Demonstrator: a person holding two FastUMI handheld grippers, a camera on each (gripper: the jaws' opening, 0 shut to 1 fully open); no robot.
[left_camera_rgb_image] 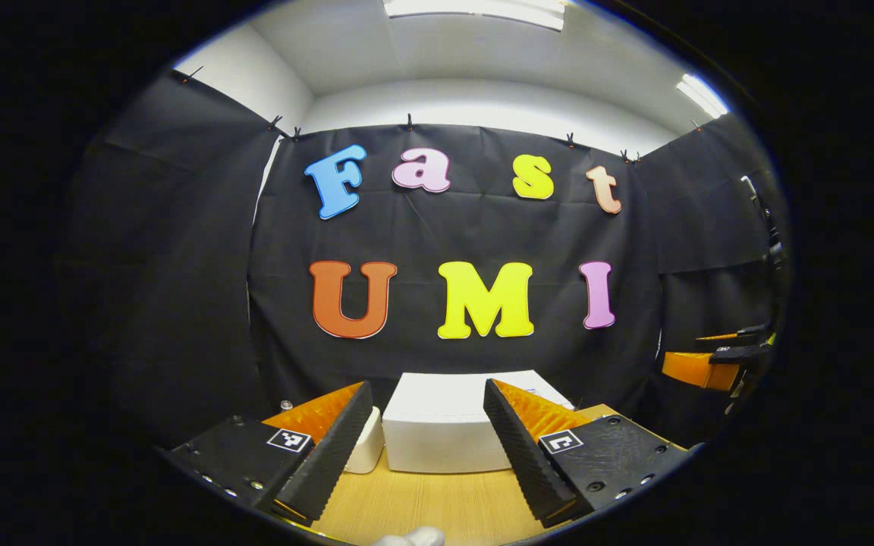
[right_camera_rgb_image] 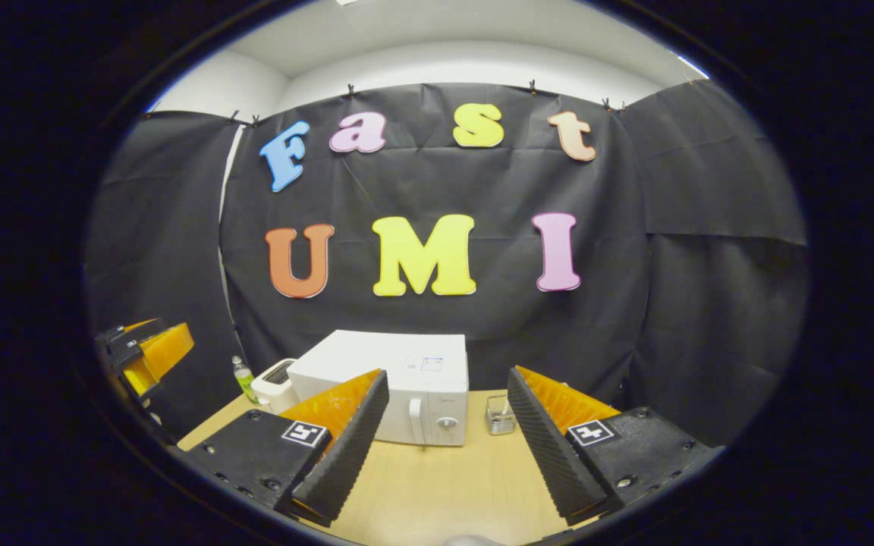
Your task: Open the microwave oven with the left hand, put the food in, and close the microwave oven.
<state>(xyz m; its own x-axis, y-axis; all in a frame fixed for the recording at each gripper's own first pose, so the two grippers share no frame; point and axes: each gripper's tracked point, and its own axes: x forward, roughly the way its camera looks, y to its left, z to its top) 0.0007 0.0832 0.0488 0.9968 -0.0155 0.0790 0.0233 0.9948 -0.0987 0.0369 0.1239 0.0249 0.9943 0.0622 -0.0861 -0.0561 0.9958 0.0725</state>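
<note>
Right gripper view: microwave (right_camera_rgb_image: 407, 383) at 12 o'clock, door closed; I'd hook its stiff handle (right_camera_rgb_image: 415, 419). Both claws wide, empty.

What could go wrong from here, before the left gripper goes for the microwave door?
1. The toaster sits tight against the microwave on its left, so the left gripper may bump it on approach.
2. The small glass container beside the door handle could get knocked.

Left gripper (left_camera_rgb_image: 425, 447) held level above the table, fingers spread wide with nothing between them; right gripper (right_camera_rgb_image: 444, 440) likewise level, spread wide, holding nothing
</note>
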